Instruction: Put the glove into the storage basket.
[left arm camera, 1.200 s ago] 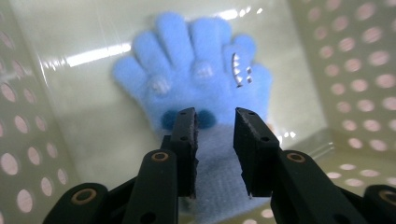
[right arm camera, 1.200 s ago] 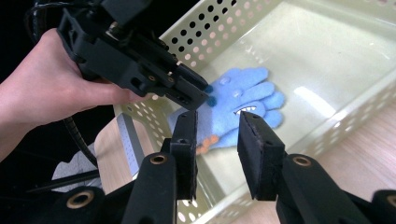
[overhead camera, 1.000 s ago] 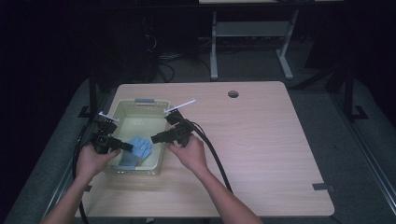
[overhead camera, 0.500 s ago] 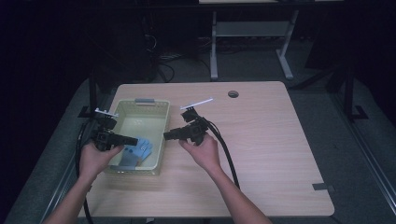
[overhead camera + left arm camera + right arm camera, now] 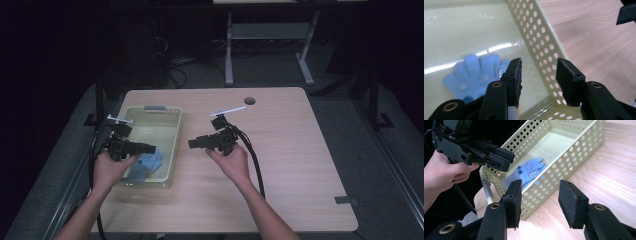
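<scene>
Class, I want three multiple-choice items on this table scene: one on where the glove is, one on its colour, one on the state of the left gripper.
1. Where does the glove lie?
A. inside the basket
B. on the bare table
C. between the right gripper's jaws

2. What colour is the glove?
A. red
B. blue
C. white

3. How is the left gripper?
A. shut on the glove
B. shut on the basket's wall
C. open, holding nothing

Key: 1 A, since the glove rests on the basket's floor in both gripper views. 2 B, as it is light blue in every view. 3 C, for its jaws have just been opening, and they stand apart above the basket with nothing between the pads.
</scene>
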The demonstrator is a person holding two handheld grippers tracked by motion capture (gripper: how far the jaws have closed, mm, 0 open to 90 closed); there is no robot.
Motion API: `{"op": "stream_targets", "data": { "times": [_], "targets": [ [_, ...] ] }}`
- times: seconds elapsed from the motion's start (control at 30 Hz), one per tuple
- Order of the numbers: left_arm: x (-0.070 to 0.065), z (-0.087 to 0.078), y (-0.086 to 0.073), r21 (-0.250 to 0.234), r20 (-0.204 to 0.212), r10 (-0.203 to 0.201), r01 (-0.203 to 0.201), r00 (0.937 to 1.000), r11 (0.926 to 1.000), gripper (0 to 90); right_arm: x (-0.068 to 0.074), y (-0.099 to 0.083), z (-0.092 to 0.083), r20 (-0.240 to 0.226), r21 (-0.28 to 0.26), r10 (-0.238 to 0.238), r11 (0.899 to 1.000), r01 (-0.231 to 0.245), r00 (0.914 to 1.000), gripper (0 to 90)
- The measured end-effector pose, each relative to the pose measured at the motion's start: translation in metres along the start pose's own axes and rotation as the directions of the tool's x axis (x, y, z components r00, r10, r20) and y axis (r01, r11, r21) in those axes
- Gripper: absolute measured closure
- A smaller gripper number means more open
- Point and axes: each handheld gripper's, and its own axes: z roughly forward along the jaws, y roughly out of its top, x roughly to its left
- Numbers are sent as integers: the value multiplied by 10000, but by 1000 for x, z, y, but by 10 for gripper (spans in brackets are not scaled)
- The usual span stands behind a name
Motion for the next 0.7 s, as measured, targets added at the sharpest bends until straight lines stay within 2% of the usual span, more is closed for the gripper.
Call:
{"op": "stream_targets", "data": {
  "times": [0.17,0.5,0.7],
  "targets": [
    [-8,3,2,-251,205,-13,19,9998,9997,537,-6,-3,-9,16,-73,73,9999,-73,10000,511],
    [-29,13,8,-329,303,361,-351,9989,9988,518,-20,-10,-33,54,-413,194,9990,-192,9998,482],
    [-41,17,12,-542,427,453,-430,9981,9976,510,-26,-15,-43,75,-570,314,9979,-309,9995,471]
  ]
}}
